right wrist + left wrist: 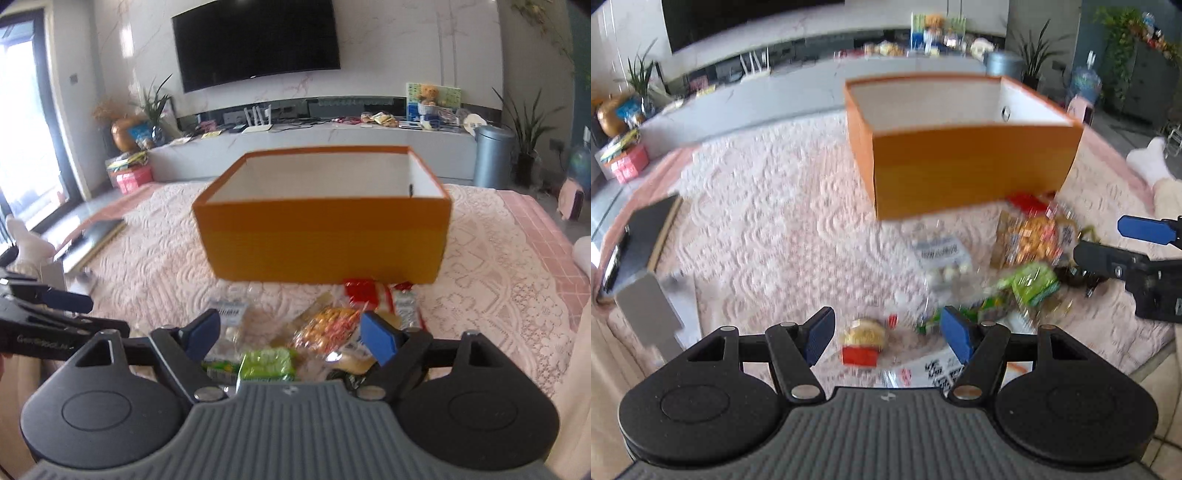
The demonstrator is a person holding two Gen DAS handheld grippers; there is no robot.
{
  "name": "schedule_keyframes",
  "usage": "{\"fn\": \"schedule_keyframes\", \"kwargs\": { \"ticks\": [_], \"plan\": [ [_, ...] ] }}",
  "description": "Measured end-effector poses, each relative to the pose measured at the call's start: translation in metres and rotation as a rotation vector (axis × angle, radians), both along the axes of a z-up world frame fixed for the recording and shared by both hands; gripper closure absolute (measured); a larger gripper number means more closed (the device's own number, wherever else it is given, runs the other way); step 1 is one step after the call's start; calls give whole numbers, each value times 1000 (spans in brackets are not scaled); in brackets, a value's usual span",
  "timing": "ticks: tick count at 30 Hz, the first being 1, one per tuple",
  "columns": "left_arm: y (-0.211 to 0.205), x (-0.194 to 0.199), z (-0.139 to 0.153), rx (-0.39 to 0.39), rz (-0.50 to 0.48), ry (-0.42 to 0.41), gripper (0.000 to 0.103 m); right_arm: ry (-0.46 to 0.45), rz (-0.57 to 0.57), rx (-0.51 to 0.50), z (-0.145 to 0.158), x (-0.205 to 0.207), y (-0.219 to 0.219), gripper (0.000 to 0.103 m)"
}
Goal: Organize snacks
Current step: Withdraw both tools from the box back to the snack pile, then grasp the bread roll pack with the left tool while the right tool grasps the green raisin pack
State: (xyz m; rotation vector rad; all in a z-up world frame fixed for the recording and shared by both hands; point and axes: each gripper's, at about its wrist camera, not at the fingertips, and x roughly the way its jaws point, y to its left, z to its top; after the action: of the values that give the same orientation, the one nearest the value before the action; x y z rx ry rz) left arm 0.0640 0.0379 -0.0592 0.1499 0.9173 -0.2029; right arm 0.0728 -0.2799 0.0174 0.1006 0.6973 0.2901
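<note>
The left gripper (888, 338) has its blue pads apart and nothing is between them; below the gap lies a small red and yellow snack (863, 341), blurred so that its label cannot be read. The right gripper (291, 334) also stands with its pads apart over the pile of snacks (325, 332), clamped on nothing. The pile lies on the pink quilted cover (155, 258) just at 6 o'clock of the orange box (325, 243), and a red packet (364, 291) is close against the box wall. A green packet (267, 363) is partly hidden by the gripper body. The box is open at the top; its floor cannot be seen from either view. In the left wrist view the right gripper shows at 3 o'clock, cut off by the frame.
</note>
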Motion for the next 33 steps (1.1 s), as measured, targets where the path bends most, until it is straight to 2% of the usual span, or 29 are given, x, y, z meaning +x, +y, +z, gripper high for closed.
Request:
{"fn": "schedule_keyframes", "kwargs": {
  "ticks": [2, 9, 15, 17, 21, 26, 30, 31, 33],
  "plan": [
    [0, 2, -8, 5, 1, 36, 26, 21, 28, -12, -11, -1, 9, 19],
    [6, 8, -24, 18, 29, 48, 26, 97, 58, -74, -39, 7, 29, 19],
    [13, 17, -34, -10, 45, 57, 29, 113, 63, -85, -49, 15, 31, 21],
    [11, 18, -37, -4, 33, 59, 35, 114, 66, -87, -52, 17, 33, 27],
    [7, 21, -43, 28, 17, 52, 38, 131, 74, -92, -59, 22, 35, 32],
    [8, 24, -49, 36, 15, 61, 50, 152, 79, -86, -66, 27, 35, 39],
    [9, 26, -51, 37, 17, 63, 53, 146, 93, -98, -68, 27, 38, 43],
    [10, 26, -52, 38, 17, 62, 53, 146, 98, -102, -68, 27, 40, 48],
    [10, 25, -52, 35, 19, 59, 54, 143, 106, -112, -68, 26, 42, 50]
  ]
}}
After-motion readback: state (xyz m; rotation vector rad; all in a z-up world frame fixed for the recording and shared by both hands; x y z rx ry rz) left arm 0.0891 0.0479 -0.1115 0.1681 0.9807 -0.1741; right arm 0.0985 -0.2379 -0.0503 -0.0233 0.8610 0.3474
